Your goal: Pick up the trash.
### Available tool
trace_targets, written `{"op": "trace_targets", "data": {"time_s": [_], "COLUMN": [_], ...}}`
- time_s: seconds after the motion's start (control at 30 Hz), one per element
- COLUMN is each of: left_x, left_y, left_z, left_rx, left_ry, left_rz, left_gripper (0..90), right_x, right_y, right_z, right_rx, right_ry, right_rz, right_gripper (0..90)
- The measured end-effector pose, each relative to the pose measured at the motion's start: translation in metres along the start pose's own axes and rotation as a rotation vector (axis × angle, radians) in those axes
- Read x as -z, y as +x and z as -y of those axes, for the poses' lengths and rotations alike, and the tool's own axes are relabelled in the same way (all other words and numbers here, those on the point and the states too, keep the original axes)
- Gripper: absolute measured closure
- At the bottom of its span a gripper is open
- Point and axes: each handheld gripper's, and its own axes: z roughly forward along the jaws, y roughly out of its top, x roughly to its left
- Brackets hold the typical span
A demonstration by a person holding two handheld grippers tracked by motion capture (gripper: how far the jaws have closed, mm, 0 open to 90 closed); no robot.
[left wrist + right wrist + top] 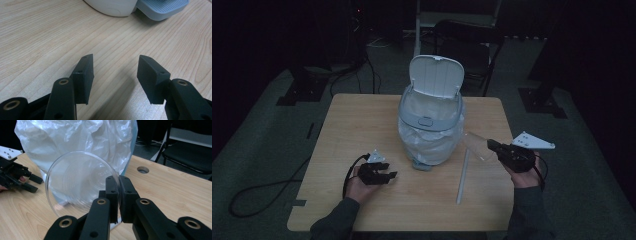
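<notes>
My right gripper [118, 195] has its jaws pinched nearly together on the rim of a clear cup [80, 182], one pad inside the wall and one outside, so the cup lies on its side with its mouth toward me. In the high view the cup [477, 145] hangs above the table [362, 120] just to the right of the bin [432, 125], lower than the bin's rim. The bin stands mid-table, its lid [435, 76] tipped up and back, a white liner [432, 140] bulging around its body.

I judge this to be the carry: the cup is picked up and not yet dropped. Next I must lift it above the bin's rim, bring it over the opening in front of the lid, and only then part the jaws.

My left gripper [115, 75] rests low on the table to the bin's front left, jaws wide apart and holding nothing, near the pedal [162, 8]. A pale strip [462, 175] lies on the table to the bin's front right.
</notes>
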Motion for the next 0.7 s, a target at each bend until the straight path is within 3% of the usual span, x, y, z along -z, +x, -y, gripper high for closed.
{"op": "trace_targets", "data": {"time_s": [0.7], "left_x": [0.000], "left_y": [0.000], "left_z": [0.000], "left_rx": [0.002], "left_ry": [-0.001], "left_rz": [0.001], "left_gripper": [48.3], "right_x": [0.009], "right_y": [0.002], "right_z": [-0.016], "right_rx": [0.024], "right_ry": [-0.046], "right_rz": [0.004], "right_gripper": [86.6]}}
